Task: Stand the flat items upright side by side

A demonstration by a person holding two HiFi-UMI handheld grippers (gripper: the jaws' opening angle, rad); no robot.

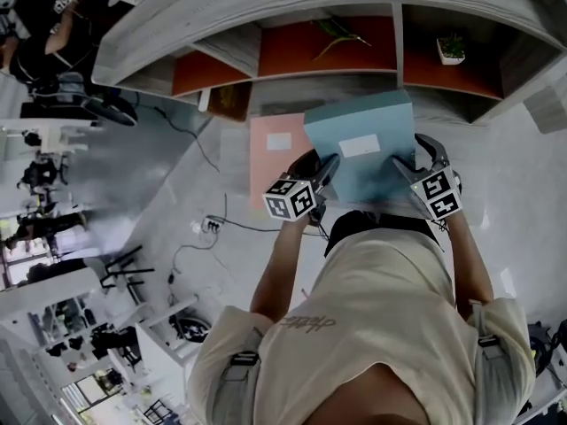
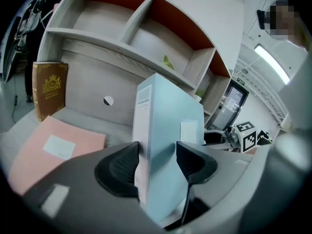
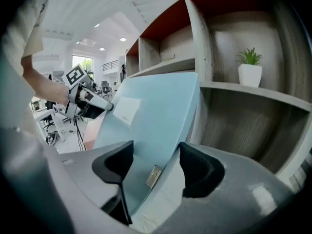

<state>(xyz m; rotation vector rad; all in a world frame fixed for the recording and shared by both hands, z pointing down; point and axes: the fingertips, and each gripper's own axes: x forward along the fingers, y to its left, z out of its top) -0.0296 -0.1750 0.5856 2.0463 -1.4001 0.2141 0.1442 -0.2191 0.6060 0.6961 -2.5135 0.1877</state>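
A light blue flat box (image 1: 363,144) with a white label is held off the shelf top, tilted, between both grippers. My left gripper (image 1: 326,168) grips its left edge; in the left gripper view the pads (image 2: 122,165) press on the white spine and blue face of the box (image 2: 165,130). My right gripper (image 1: 412,153) holds the right edge, and in the right gripper view the box (image 3: 151,121) slants between the jaws of the gripper (image 3: 155,162). A pink folder (image 1: 275,153) lies flat on the shelf top to the left.
A brown book (image 2: 50,87) stands upright at the back left, against the shelf unit's wooden back (image 2: 97,77). Open cubbies with orange backs rise behind; one holds a small potted plant (image 3: 250,67). Cables (image 1: 213,224) trail on the floor at left.
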